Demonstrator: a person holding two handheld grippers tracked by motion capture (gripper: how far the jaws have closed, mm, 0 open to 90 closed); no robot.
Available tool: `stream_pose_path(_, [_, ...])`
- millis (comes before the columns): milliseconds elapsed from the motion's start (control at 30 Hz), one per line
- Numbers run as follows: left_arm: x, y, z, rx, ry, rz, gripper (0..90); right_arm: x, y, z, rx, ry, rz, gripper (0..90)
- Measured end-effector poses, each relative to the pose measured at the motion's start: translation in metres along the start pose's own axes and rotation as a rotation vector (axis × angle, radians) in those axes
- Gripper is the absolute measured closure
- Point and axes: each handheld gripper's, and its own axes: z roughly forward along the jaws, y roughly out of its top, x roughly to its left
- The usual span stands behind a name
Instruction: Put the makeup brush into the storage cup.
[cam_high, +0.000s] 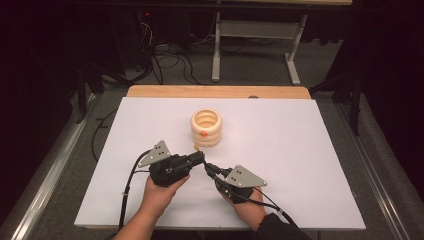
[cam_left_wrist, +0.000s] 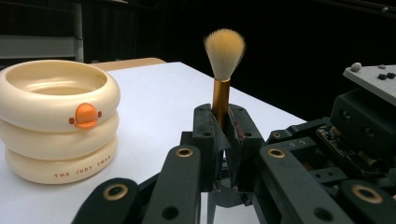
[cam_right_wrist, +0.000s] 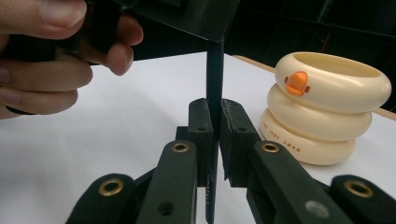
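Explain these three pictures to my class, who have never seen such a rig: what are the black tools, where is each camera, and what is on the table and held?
No robot here: a person holds a tool in each hand, a hand-held gripper with two black jaws. The high view looks down on the white table from above the person. The left gripper and the right gripper meet near the middle. Each of the other two pictures comes from a camera riding on one gripper, looking along its jaws.

On the table stands a cream holder, shaped like three stacked rings with a small orange duck bill. The left gripper view shows its jaws shut on a brush with a gold ferrule, bristles up. The right gripper view shows its jaws shut on a thin dark handle, likely the same brush's other end.
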Motion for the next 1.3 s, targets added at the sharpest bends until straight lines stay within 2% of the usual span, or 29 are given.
stream_pose_path(200, [-0.0006, -0.0002, -0.0001, -0.001, 0.001, 0.011, 83.4, 0.0005, -0.0001, -0.0003, 0.005, -0.002, 0.009, 86.0])
stream_pose_path(300, [-0.0005, -0.0002, -0.0003, -0.002, 0.0, 0.012, 83.5, 0.0, 0.0003, -0.0003, 0.005, -0.002, -0.001, 85.9])
stream_pose_path(367, [-0.0007, -0.0002, -0.0005, -0.003, -0.001, 0.014, 83.6, 0.0004, 0.0002, -0.0001, -0.001, 0.002, 0.011, 85.8])
stream_pose_path(933, [-0.0011, -0.0007, -0.0002, -0.006, -0.008, 0.024, 83.6, 0.0, 0.0006, -0.0004, -0.001, 0.0, -0.001, 84.7])
stream_pose_path(1300, [-0.0015, -0.0008, -0.0002, -0.005, -0.007, 0.029, 83.7, -0.0018, 0.0011, 0.0, -0.005, 0.006, 0.013, 77.4])
